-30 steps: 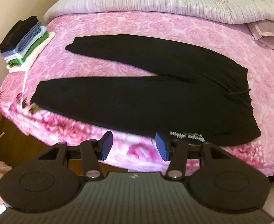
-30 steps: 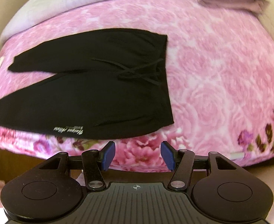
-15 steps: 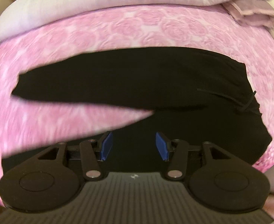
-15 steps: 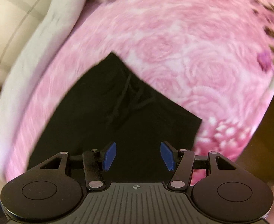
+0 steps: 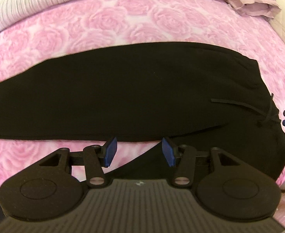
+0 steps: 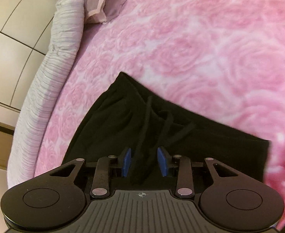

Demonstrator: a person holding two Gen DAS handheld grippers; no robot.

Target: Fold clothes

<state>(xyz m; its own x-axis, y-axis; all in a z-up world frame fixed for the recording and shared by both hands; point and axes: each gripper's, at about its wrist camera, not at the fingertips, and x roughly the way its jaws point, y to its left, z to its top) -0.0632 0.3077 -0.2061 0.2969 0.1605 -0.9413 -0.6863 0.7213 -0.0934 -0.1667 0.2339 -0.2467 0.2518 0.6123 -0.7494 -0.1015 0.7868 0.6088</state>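
Black trousers (image 5: pixel 142 89) lie flat on pink rose bedspread (image 5: pixel 103 23), legs splayed in V so each can be taken separately. Your left tongs (image 5: pixel 137 151) spread, nothing between, poised over crotch gap at inner leg edges. Your right tongs (image 6: pixel 144 161) closing over waistband near drawstring (image 6: pixel 167 124); cloth between pads, no pinch yet. Likely aim: grip waist and leg, fold lengthwise.

Matt black cloth trousers (image 5: pixel 134 89) on plush blanket (image 5: pixel 107 25)
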